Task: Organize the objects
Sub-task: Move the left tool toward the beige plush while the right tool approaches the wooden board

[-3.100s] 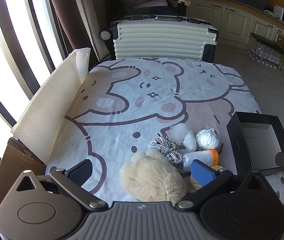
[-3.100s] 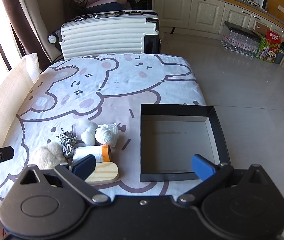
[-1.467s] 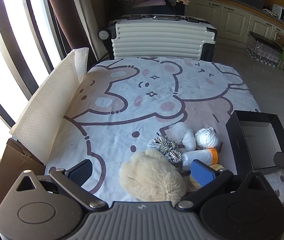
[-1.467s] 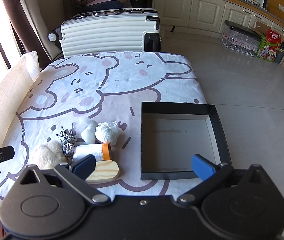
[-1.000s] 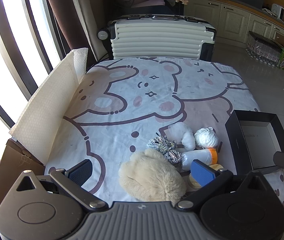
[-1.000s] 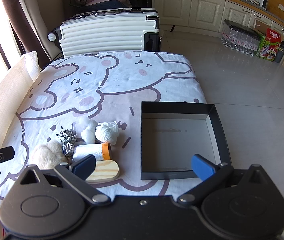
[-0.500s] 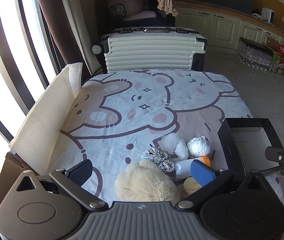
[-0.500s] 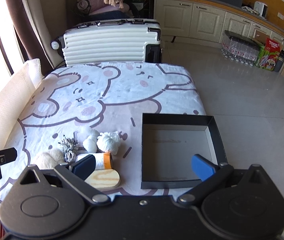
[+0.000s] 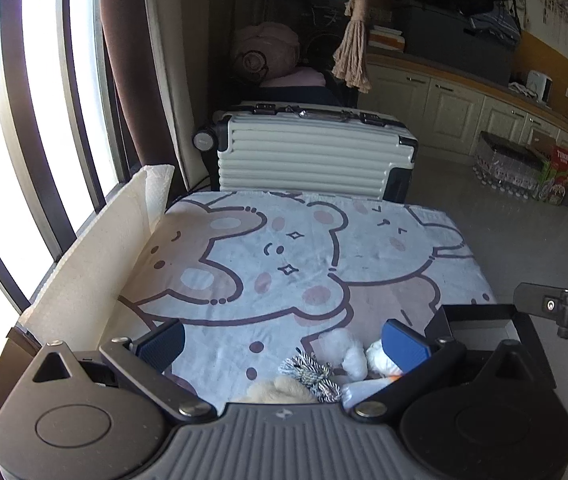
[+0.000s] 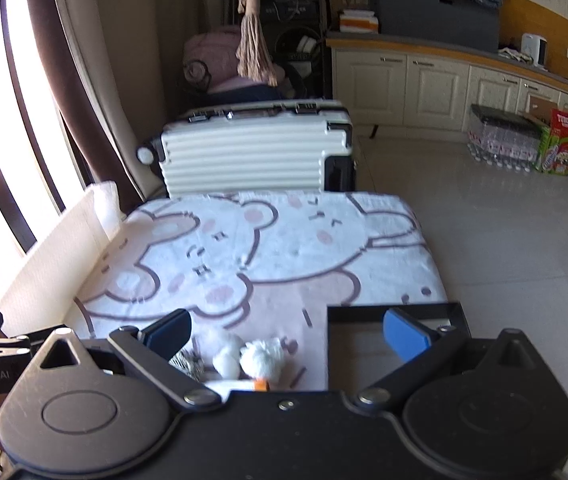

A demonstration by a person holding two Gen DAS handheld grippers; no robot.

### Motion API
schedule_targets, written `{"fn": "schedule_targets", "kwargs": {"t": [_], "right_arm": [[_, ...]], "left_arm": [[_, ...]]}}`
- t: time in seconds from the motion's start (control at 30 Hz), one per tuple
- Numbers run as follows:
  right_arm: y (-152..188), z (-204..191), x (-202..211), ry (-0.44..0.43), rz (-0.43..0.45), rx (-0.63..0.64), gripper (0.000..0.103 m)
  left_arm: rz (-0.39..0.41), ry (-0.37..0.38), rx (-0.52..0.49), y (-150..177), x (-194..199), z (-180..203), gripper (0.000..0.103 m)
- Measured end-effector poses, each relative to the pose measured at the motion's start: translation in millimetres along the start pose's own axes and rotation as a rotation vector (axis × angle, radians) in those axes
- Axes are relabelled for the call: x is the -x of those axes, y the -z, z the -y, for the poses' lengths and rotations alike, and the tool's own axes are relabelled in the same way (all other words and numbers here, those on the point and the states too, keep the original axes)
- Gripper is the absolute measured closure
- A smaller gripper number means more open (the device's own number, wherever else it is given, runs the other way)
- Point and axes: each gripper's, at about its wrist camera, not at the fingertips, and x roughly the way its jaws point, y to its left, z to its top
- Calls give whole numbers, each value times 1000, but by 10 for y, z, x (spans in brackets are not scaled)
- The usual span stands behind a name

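Small objects lie at the near edge of the bear-print blanket: a cream fluffy toy, a black-and-white twine bundle, a white cotton lump, a white yarn ball and a white bottle with an orange cap, mostly hidden behind the gripper bodies. An open black box sits to their right and also shows in the left wrist view. My left gripper is open and empty above the objects. My right gripper is open and empty, spanning the yarn ball and the box.
A white ribbed suitcase stands behind the far edge of the blanket. A white foam sheet leans along the left side by the window. Tiled floor and cabinets lie to the right. A tasselled net bag hangs overhead.
Both grippers have risen and tilted up, so the objects and the box have slid down to the bottom of each view. Both stay open and empty.
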Motion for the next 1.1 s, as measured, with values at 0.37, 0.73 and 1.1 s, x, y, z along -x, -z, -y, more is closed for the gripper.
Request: {"fn": "schedule_targets", "kwargs": {"t": [0.37, 0.73, 1.1], "right_arm": [[-461, -238, -130, -2, 30, 7, 0], [-234, -117, -537, -24, 3, -123, 0], [-137, -66, -784, 22, -42, -127, 0]], "left_arm": [[74, -39, 59, -447, 74, -152, 0], [-16, -193, 160, -248, -438, -193, 0], [-364, -198, 182, 266, -1237, -131, 0]]}}
